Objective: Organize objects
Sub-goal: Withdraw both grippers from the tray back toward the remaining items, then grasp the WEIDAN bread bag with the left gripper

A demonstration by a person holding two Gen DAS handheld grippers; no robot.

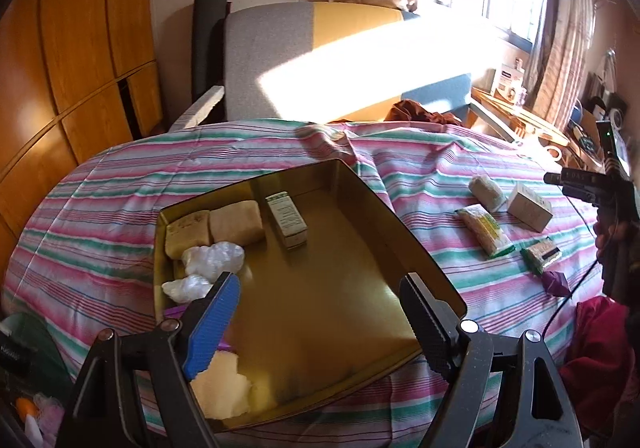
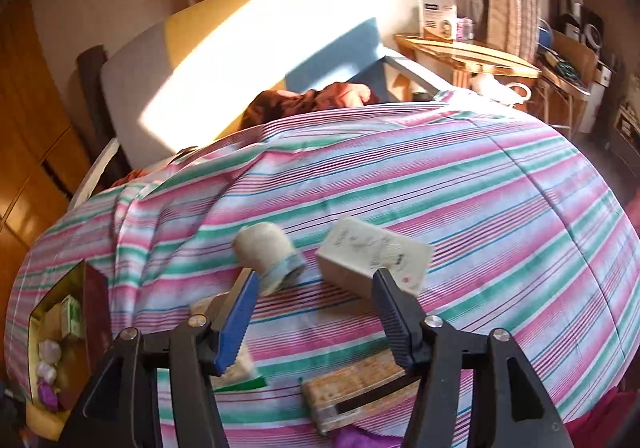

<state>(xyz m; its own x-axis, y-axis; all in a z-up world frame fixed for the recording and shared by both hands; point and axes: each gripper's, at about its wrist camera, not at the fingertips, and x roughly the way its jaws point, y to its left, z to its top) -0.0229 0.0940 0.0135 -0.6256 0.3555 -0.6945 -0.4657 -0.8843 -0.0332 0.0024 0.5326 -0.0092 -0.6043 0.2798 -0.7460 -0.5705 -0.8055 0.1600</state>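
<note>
A gold metal tin (image 1: pixel 320 308) lies open on the striped bed cover. It holds two tan wrapped blocks (image 1: pixel 236 226), a small box (image 1: pixel 287 221), white crumpled bags (image 1: pixel 212 258) and a pale pad (image 1: pixel 224 388). My left gripper (image 1: pixel 320 312) is open and empty above the tin. My right gripper (image 2: pixel 316 308) is open and empty above the cover, close to a bandage roll (image 2: pixel 268 256) and a white box (image 2: pixel 372 260). A cracker packet (image 2: pixel 352 388) and a green-edged packet (image 2: pixel 240 368) lie below it. The tin also shows at the left of the right wrist view (image 2: pixel 44 312).
A purple object (image 1: pixel 556 282) lies near the packets on the striped cover (image 2: pixel 440 187). A mattress (image 1: pixel 320 59) leans on the wall behind. A wooden side table (image 2: pixel 468 51) stands at the right, a wardrobe (image 1: pixel 72 59) at the left. Red cloth (image 1: pixel 600 348) lies at the bed edge.
</note>
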